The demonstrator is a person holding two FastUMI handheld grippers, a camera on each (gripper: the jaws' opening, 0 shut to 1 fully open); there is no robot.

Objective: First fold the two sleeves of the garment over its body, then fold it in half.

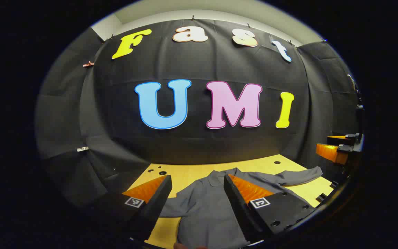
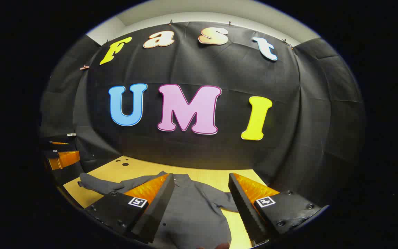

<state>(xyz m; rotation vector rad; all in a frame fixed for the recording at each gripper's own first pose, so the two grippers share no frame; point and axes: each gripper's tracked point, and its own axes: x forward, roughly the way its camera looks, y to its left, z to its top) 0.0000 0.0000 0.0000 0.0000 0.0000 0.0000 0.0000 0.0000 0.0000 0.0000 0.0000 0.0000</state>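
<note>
- Closest up in the left gripper view is the left gripper (image 1: 197,193), fingers spread wide with nothing between them, hovering over the grey garment (image 1: 206,214).
- Same deal in the right gripper view: the right gripper (image 2: 201,193) is wide open above the garment (image 2: 192,211) and isn't pinching anything.
- Each finger carries a small square black-and-white marker tag (image 1: 259,202). It's a pattern, not readable writing.
- The garment lies flat on the yellow wooden table (image 1: 185,173), collar (image 2: 181,179) toward the black cloth wall (image 1: 199,138), with both sleeves spread out to the sides, unfolded.
- One sleeve (image 1: 299,174) stretches toward the table's edge, near where the right gripper shows at the side of the left gripper view (image 1: 339,148).
- No brand or label I can make out on the garment.
</note>
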